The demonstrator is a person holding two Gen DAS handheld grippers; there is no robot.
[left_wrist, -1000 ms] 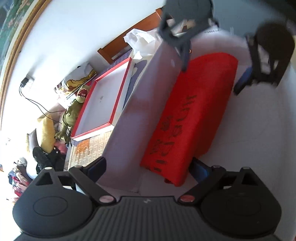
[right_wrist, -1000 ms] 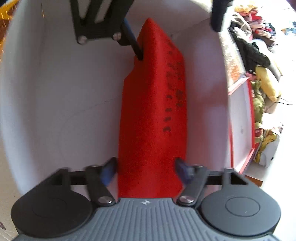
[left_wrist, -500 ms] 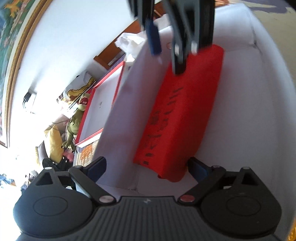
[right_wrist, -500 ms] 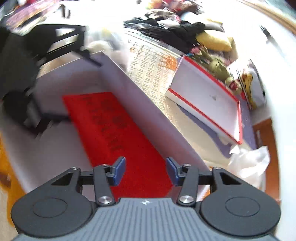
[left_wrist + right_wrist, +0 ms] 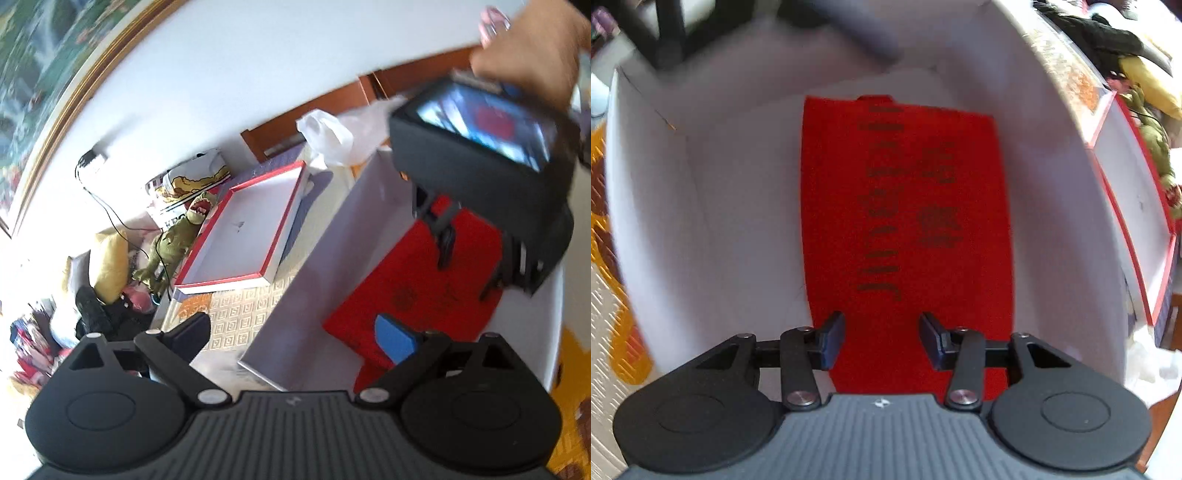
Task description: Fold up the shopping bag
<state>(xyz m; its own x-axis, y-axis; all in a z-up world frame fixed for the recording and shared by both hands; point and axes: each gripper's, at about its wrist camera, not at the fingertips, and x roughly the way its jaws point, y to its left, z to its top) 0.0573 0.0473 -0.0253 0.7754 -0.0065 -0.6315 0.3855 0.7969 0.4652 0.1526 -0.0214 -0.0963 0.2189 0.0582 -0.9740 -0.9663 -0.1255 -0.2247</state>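
A red shopping bag [image 5: 905, 221] with dark print lies folded flat on the floor of a white box [image 5: 720, 206]. My right gripper [image 5: 882, 339] points down over the bag's near end. Its jaws stand half apart above the fabric with nothing pinched between them. In the left wrist view the red bag [image 5: 413, 288] lies in the white box [image 5: 314, 280], and a hand [image 5: 528, 55] holds the right gripper over its far part. My left gripper [image 5: 293, 336] hangs wide open above the box's near corner and holds nothing.
Beside the box lies a red-rimmed white lid [image 5: 243, 229] on a patterned mat [image 5: 236, 314]. A green dinosaur toy [image 5: 177, 236], a yellow cushion [image 5: 107, 262] and a crumpled white plastic bag [image 5: 325, 133] lie further off. An orange-patterned floor mat [image 5: 613, 295] borders the box's other side.
My right gripper's jaws have narrowed from straddling the bag and it has swung over the bag's end. My left gripper has lifted and drawn back from the box.
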